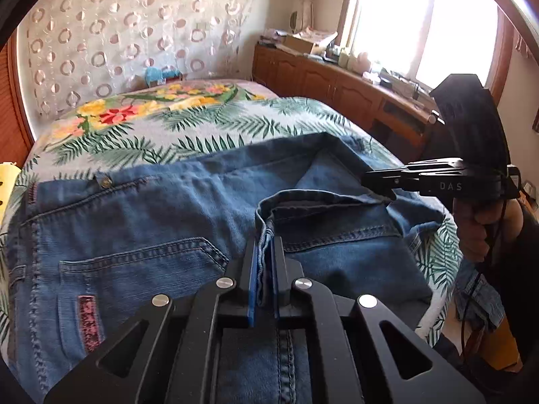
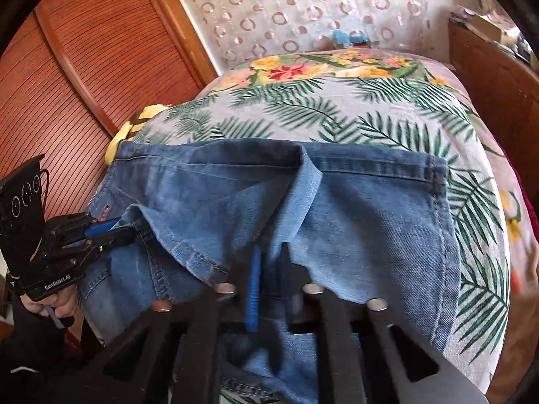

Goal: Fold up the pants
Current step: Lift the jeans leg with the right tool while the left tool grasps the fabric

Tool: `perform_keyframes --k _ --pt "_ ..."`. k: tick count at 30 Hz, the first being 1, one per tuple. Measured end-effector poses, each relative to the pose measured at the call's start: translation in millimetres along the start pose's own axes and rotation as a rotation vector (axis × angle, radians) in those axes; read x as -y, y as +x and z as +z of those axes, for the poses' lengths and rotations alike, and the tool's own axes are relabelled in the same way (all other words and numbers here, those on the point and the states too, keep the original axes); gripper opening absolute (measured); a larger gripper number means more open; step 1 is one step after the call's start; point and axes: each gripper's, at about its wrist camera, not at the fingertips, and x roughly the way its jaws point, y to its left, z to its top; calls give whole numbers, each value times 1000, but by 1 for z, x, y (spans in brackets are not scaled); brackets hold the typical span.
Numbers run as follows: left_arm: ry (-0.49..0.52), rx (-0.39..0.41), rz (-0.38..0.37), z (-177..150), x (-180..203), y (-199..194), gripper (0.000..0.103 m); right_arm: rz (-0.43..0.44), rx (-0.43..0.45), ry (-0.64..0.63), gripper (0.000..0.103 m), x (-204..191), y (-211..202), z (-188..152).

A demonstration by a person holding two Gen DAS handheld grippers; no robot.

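The jeans [image 1: 141, 222], soft yet weighty denim, are spread along the bed's [image 1: 209, 124] near edge; a hem fold is pinched by the left gripper [image 1: 263, 269], another by the right gripper [image 2: 269, 269], where thick seams are best held.

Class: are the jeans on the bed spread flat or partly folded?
Partly folded: the jeans have a hem lying doubled back over the seat, near the back pocket, on the bed.

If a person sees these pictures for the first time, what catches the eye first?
Blue jeans lie spread across a bed with a palm-leaf and flower cover. The left gripper pinches a denim edge in the near foreground, and the right gripper bites the cloth further right. A bright window glares behind.
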Motion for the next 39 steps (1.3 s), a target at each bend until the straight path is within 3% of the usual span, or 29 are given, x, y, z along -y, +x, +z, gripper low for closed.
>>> perform_keyframes --k 9,15,25,39 --pt "-9 182 30 8 -10 -89 7 52 175 -102 2 -47 -52 30" --pt "-7 247 80 3 -27 -133 6 79 263 -189 2 -92 -76 61" --pt "-40 267 146 -24 -55 -164 6 101 279 -340 2 -159 -57 76" --pt "-144 229 166 -77 -83 -163 6 139 213 -384 2 -198 15 115"
